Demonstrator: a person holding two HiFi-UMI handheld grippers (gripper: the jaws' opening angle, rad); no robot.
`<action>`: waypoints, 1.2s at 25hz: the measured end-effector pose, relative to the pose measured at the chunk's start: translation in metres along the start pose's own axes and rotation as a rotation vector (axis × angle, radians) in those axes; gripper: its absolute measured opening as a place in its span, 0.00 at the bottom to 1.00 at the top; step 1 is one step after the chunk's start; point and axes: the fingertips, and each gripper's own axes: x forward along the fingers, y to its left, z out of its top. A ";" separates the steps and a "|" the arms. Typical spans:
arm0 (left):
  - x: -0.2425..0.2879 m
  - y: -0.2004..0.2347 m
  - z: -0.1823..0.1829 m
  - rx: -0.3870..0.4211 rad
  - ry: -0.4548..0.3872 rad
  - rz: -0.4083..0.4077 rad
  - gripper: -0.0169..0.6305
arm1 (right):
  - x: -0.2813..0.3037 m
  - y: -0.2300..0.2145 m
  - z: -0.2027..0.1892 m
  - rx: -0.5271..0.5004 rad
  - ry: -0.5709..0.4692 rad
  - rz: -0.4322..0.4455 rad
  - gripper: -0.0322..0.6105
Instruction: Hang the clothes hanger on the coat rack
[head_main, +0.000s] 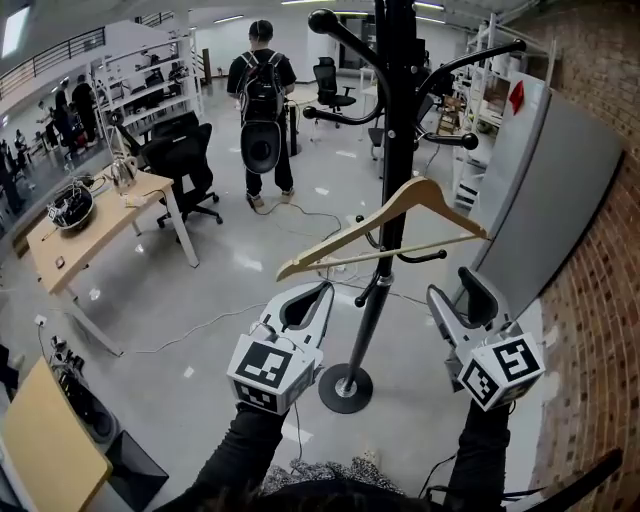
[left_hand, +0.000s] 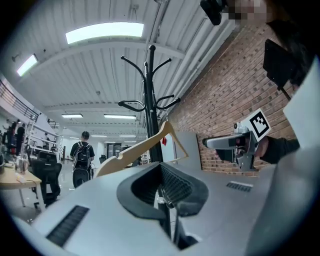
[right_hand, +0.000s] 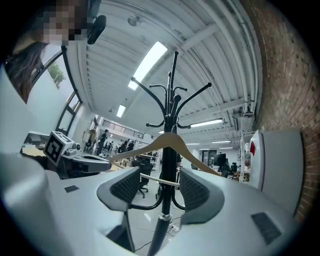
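Hanger is hanging on the coat rack, top tucked against the pole at a lower hook, bottom bar crossing the pole. Neither gripper is touching it. The hook itself is hidden behind the pole in the head view, so I'm only judging it seated.

My left gripper is sitting low and left of the pole, fingers together, nothing in them. My right gripper is right of the pole, fingers wide apart and empty; in the right gripper view the pole only shows through the gap, farther off.

Step in hand, as I'm reading it: letting go is done and I'm clearing out. To do it well I'm planning to:
- hold the right fingers wide and pull straight back, away from the bottom bar
- stay under the hanger's left tip with the left gripper, since that tip is near above it
- avoid bumping the pole, so the hanger isn't swinging off

Counts:
- one hanger
- one coat rack, hook arms at several levels, can't count all
- two grippers
- one person with backpack
- two office chairs
- two benches
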 end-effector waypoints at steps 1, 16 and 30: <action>0.001 -0.005 0.003 -0.002 -0.007 -0.013 0.04 | -0.003 0.005 0.000 0.002 0.005 0.007 0.45; -0.018 -0.085 0.017 -0.016 -0.023 -0.045 0.04 | -0.070 0.033 -0.002 -0.006 0.013 0.015 0.06; -0.069 -0.163 0.017 -0.009 -0.004 0.041 0.04 | -0.149 0.053 -0.010 0.014 0.030 0.040 0.06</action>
